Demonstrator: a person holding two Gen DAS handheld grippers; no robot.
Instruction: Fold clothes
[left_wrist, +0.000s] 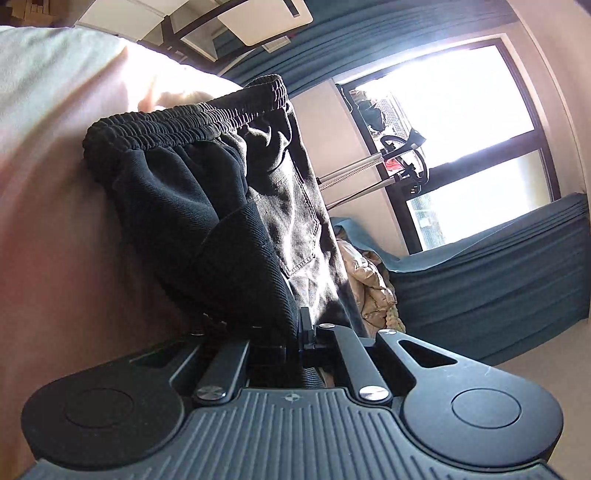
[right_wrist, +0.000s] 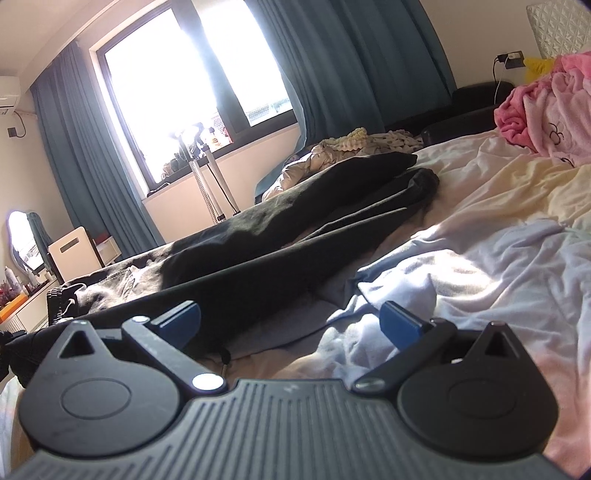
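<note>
Black pants (right_wrist: 280, 236) lie stretched along the bed, legs pointing toward the window. In the left wrist view their elastic waistband (left_wrist: 184, 122) stands in front of the camera. My left gripper (left_wrist: 291, 332) is shut on the black fabric at the waist end; the cloth hides the fingertips. My right gripper (right_wrist: 291, 321) is open with blue pads (right_wrist: 400, 319) showing. It sits low over the bed beside the near edge of the pants, holding nothing.
The bed has a rumpled pale sheet (right_wrist: 480, 236). A pink blanket (right_wrist: 543, 107) is heaped at the far right. A pile of clothes (right_wrist: 354, 146) lies beyond the pant legs. Blue curtains (right_wrist: 354, 62), a window and a metal stand (right_wrist: 212, 184) are behind.
</note>
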